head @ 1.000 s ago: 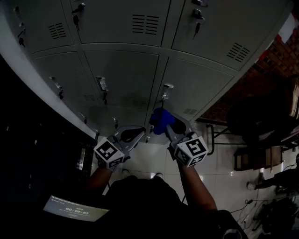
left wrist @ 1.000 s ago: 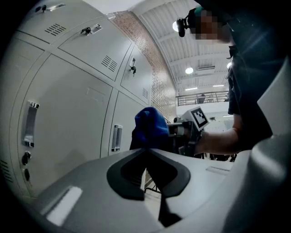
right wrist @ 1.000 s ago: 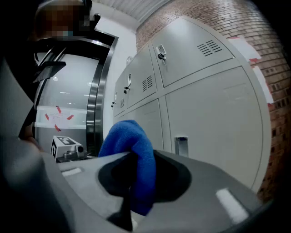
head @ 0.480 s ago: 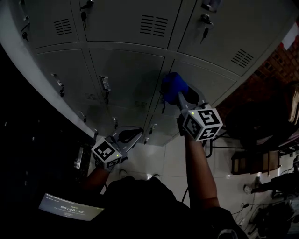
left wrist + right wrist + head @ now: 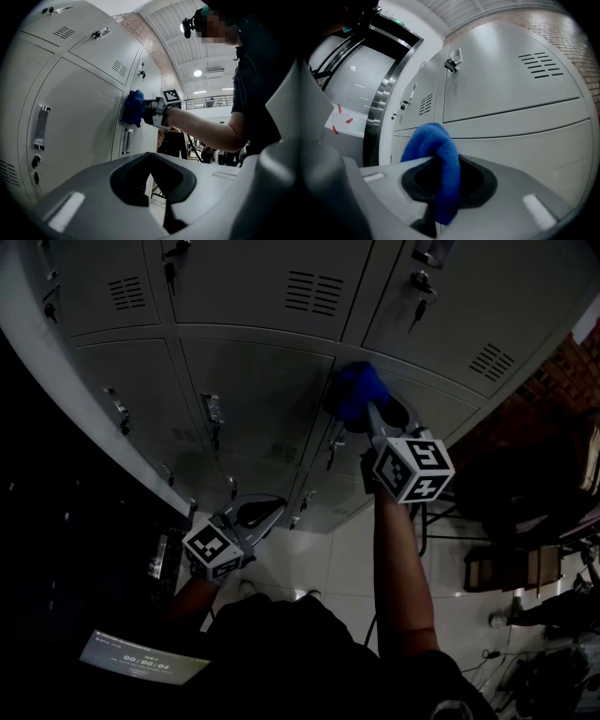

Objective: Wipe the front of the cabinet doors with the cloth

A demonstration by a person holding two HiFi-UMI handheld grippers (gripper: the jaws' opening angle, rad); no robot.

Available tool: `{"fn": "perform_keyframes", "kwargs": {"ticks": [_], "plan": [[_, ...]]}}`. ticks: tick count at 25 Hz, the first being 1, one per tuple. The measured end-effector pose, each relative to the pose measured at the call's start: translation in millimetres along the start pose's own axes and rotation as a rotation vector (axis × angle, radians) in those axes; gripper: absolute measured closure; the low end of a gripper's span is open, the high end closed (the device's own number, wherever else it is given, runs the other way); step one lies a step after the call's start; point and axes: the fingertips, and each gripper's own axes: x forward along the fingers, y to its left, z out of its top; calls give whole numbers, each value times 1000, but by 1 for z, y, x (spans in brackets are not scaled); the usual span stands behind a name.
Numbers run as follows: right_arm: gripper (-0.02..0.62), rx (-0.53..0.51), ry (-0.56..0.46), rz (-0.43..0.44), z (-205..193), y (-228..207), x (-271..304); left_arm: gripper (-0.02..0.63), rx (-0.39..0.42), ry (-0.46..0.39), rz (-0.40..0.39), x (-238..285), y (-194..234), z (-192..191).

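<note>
A blue cloth is bunched against a grey locker door, near that door's top left corner. My right gripper is shut on the cloth, which hangs folded between its jaws. From the left gripper view the cloth presses flat on the door above a handle. My left gripper hangs lower, near the bottom row of doors, with its jaws together and nothing between them.
The lockers stand in rows with vents, key locks and vertical handles. A dark wall edge runs along the left. Chairs and cables stand on the tiled floor at the right.
My right gripper has carried the cloth upward along the locker door, from the lower row to the door above it. The left gripper has stayed in place.
</note>
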Motion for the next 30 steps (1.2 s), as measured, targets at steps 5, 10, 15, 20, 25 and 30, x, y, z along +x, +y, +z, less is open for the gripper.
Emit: {"fn": "perform_keyframes", "kwargs": {"ticks": [5,10,15,20,25,30], "plan": [[526,-5,3,-7,-2,-6,-5,603,0,3,-8,7,1,-1],[526,1,14,-40,-7,-28,-20,603,-4,3,-25,17,-2,-1],[526,11,20,-82,-10,-55,-40,603,0,7,-48,28,-9,-1],[522,4,21,-144,-6,-89,-64,603,2,7,-75,41,-19,-1],[522,0,15,-213,-3,-122,-88,603,4,8,-91,48,-27,-1],[522,4,10,-283,-3,-152,-111,603,2,15,-94,49,-31,-3]]}}
